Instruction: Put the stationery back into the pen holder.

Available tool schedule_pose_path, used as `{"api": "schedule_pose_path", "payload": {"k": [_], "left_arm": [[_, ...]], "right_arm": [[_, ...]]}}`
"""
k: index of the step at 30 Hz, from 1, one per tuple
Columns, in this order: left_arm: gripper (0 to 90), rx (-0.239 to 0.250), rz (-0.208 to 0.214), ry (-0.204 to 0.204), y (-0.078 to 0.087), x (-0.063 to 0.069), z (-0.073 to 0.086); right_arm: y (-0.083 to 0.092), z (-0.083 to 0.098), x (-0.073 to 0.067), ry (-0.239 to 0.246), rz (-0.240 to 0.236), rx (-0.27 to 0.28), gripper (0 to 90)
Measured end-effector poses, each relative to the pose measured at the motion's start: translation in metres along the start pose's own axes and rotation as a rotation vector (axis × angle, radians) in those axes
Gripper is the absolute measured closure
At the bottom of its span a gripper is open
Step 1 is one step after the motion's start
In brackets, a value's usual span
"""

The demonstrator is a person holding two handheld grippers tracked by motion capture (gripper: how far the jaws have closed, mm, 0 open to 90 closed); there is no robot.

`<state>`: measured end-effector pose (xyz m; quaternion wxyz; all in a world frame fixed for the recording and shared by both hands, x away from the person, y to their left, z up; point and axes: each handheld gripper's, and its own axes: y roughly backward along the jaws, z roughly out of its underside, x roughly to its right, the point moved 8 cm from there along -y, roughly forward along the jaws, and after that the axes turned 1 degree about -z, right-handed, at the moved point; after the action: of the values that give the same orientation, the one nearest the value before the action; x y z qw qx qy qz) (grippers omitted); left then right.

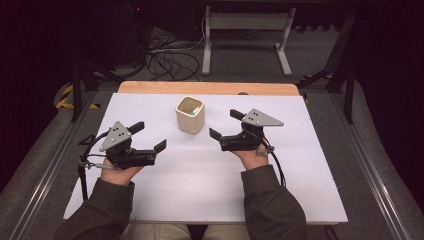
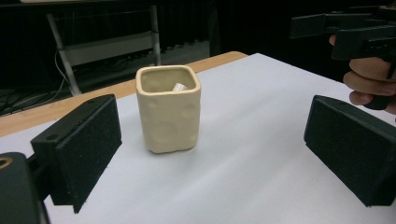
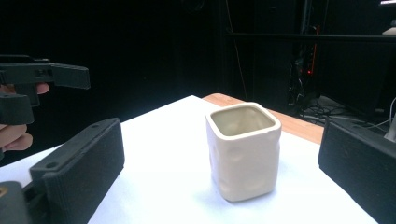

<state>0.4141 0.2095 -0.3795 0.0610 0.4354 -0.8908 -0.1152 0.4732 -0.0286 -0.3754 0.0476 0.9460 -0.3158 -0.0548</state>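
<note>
A dark room lies behind the counter (image 1: 200, 190), which is covered by a white sheet with a strip of bare wood along its far edge. On the floor beyond stand a pale metal frame (image 1: 246, 35) and a tangle of cables (image 1: 167, 60), with black stand legs at either side.

The cup (image 1: 190, 114), cream-coloured, squarish and dimpled, stands upright on the white sheet, ahead of and between the two tongs, apart from both. In the left gripper view a small pale thing (image 2: 178, 87) lies inside the cup near its far wall; what it is cannot be told.

The left tongs (image 1: 149, 136) are held low over the counter, jaws apart with nothing between them, aimed towards the cup. The right tongs (image 1: 226, 123) are nearer to the cup, just beside it on its right, jaws wide apart and bare. Each hand (image 1: 118, 173) comes out of an olive sleeve (image 1: 95, 210) at the near edge.

Nothing lies on the sheet between either tongs and the cup. In the left gripper view the right tongs (image 2: 322, 28) hang past the cup at the upper right; in the right gripper view the left tongs (image 3: 70, 77) show at the left, well clear of the cup (image 3: 243, 150).
</note>
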Motion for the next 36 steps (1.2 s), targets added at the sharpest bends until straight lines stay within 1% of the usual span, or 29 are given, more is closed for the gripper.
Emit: {"api": "schedule_pose_path", "payload": {"k": [1, 3, 13, 16, 17, 23, 36], "left_arm": [[4.9, -0.001, -0.001, 0.002, 0.0, 0.0, 0.0], [4.8, -0.002, -0.001, 0.0, 0.0, 0.0, 0.001], [4.5, -0.002, 0.001, -0.01, 0.002, 0.002, 0.0], [4.5, -0.002, -0.001, -0.006, 0.002, 0.002, 0.0], [4.5, -0.002, -0.001, -0.006, 0.002, 0.002, 0.0], [4.3, -0.001, -0.003, -0.011, 0.004, 0.002, 0.0], [4.1, 0.0, -0.005, -0.017, 0.007, 0.001, -0.001]], "right_arm": [[0.002, 0.0, 0.001, 0.003, 0.002, 0.002, 0.8], [0.007, 0.001, 0.002, -0.017, 0.0, 0.007, 0.8], [0.028, 0.0, 0.006, -0.008, 0.018, 0.014, 0.6], [0.034, -0.001, 0.007, -0.004, 0.024, 0.019, 0.6], [0.036, 0.0, 0.007, -0.009, 0.025, 0.018, 0.6], [0.046, 0.003, 0.01, 0.002, 0.035, 0.006, 0.4], [0.075, 0.003, 0.022, -0.005, 0.081, 0.02, 0.4]]}}
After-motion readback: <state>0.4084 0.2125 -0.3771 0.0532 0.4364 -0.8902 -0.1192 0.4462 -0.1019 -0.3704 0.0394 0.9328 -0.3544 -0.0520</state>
